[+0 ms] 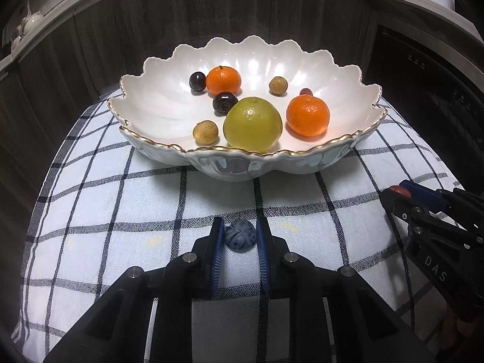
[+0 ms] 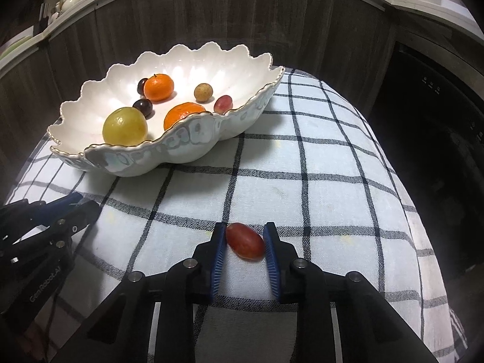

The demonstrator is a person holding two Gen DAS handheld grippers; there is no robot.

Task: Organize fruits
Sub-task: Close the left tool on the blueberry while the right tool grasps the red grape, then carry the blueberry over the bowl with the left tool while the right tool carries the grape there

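- The left gripper (image 1: 240, 237) sits low over a white cloth with a dark grid pattern (image 1: 121, 211), its two blue-padded fingers closed against a small round blue-speckled fruit (image 1: 240, 235), one pad on each side.
- Whether that fruit rests on the cloth or is lifted clear of it cannot be told.
- Straight ahead of the left gripper, well apart from its tips, stands a white scalloped bowl with a gold rim (image 1: 302, 152).
- In the bowl, nearest this gripper, lies a large yellow-green fruit (image 1: 252, 125), with a small tan fruit (image 1: 205, 132) just to its left and an orange mandarin (image 1: 308, 116) to its right.
- Farther back are two dark cherries (image 1: 224, 102), a second mandarin (image 1: 223, 80), a second tan fruit (image 1: 278, 85), and a red grape (image 1: 306, 91) mostly hidden behind the nearer mandarin.
- The right gripper (image 2: 245, 242) is also low over the cloth, its blue pads pressed against an oval red grape (image 2: 245, 241) that lies slanted between them.
- From the right gripper, the bowl is ahead and to the left; the right wrist view shows the red grape inside it lying near the bowl's rim on the side closest to this gripper.
- The two grippers are side by side and apart; each appears at the edge of the other's view.
- Beyond the bowl rises a dark wood-panelled wall (image 1: 242, 15), and to the far right of both grippers is a black appliance front (image 2: 429, 151).
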